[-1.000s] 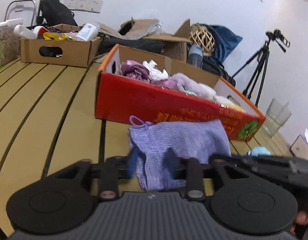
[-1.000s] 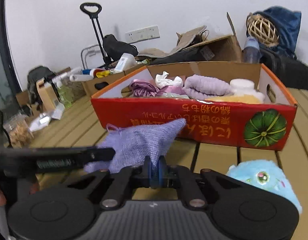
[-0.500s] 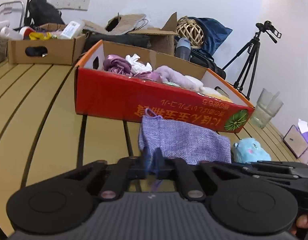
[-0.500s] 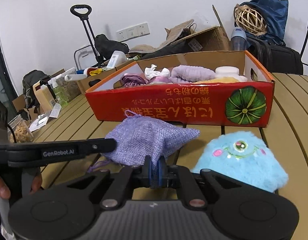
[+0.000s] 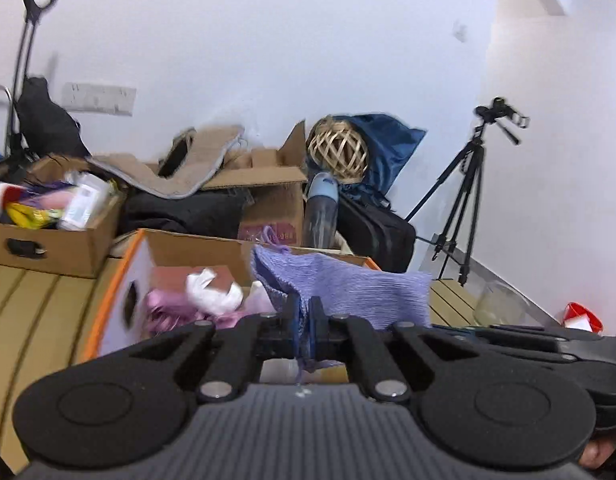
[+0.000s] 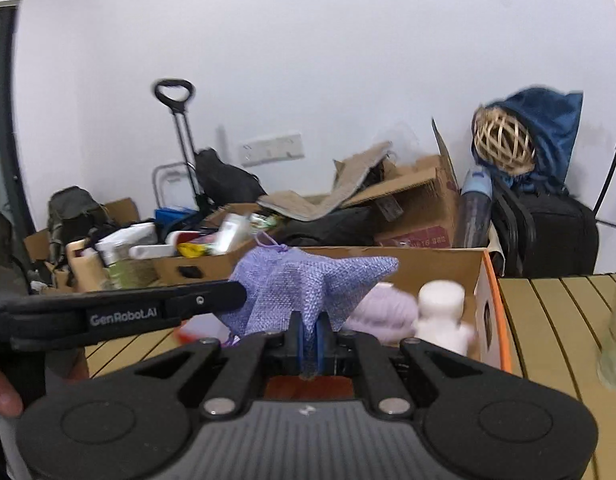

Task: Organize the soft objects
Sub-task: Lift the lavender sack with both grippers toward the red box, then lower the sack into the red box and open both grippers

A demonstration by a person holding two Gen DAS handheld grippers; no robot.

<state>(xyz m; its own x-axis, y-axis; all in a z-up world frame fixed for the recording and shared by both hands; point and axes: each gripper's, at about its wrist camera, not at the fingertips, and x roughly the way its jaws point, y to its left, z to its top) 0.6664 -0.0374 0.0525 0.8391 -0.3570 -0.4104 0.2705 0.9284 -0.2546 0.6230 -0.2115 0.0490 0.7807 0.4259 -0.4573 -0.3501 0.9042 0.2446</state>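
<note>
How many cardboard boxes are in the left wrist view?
3. Orange-edged box in front, below the purple pouch; brown box of bottles at left; open brown box behind, by the wall. Clutter may hide more.

Cluttered storeroom/recording rm: cardboard boxes (image 5: 60, 236), tripod (image 5: 463, 200), luggage trolley (image 6: 180, 140).

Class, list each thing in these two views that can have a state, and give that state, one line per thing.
Purple mesh pouch: lifted, stretched between both grippers, over the box.
Left gripper: shut on the pouch.
Right gripper: shut on the pouch.
Orange-edged cardboard box: open-topped, holding soft items.
Brown carton: open, filled with bottles.
</note>
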